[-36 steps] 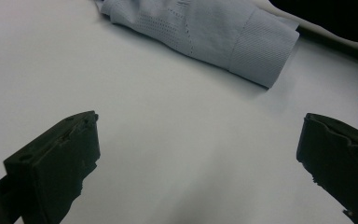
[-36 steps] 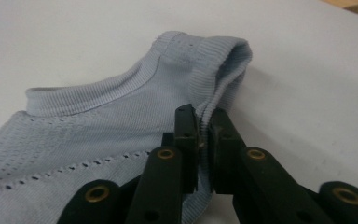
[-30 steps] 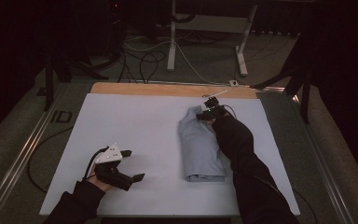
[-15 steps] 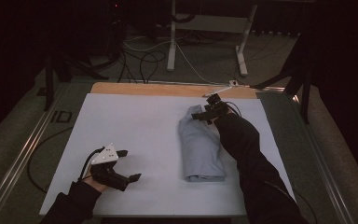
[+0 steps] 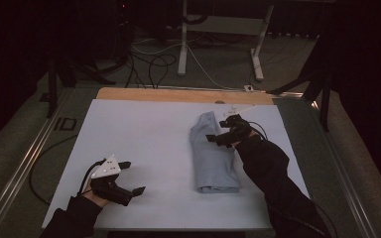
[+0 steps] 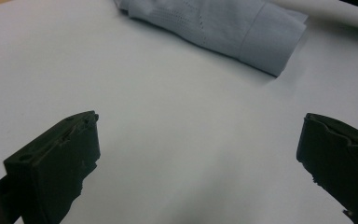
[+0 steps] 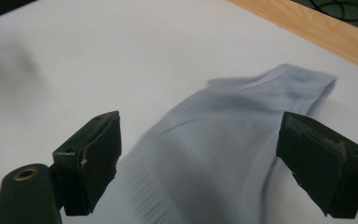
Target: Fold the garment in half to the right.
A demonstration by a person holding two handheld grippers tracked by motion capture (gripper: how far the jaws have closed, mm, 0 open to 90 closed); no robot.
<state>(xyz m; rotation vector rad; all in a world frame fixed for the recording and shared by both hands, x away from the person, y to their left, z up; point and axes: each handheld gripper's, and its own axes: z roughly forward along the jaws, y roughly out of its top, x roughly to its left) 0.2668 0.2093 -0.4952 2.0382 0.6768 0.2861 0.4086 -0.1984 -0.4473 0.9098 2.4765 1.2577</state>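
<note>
The folded garment, a pale blue-grey cloth, lies on the white table cover as a long narrow bundle and serves as the reference for everything here. Its far end points toward the wooden table edge; its near end shows a neat doubled fold.

The right gripper hangs over the garment's far half, on its right side. Its jaws have just been opening and now stand wide apart; in the right gripper view the cloth lies below and between them, with neither pad pressing on it. Nothing is held.

The left gripper rests well to the left of the garment, near the front edge of the table. Its jaws are also spread wide, with bare cover between them; the garment's near end lies well beyond them in the left gripper view.

Judgement on risks: the bundle is loose and unweighted. If the right gripper sweeps low across it, a jaw tip could snag the top layer and drag the fold open. A pinch that takes only the upper layer would lift that layer alone and undo the fold. The trailing sleeve of the right arm lies just beside the garment's right edge and could brush it askew. The left gripper is too far off to steady the cloth.
</note>
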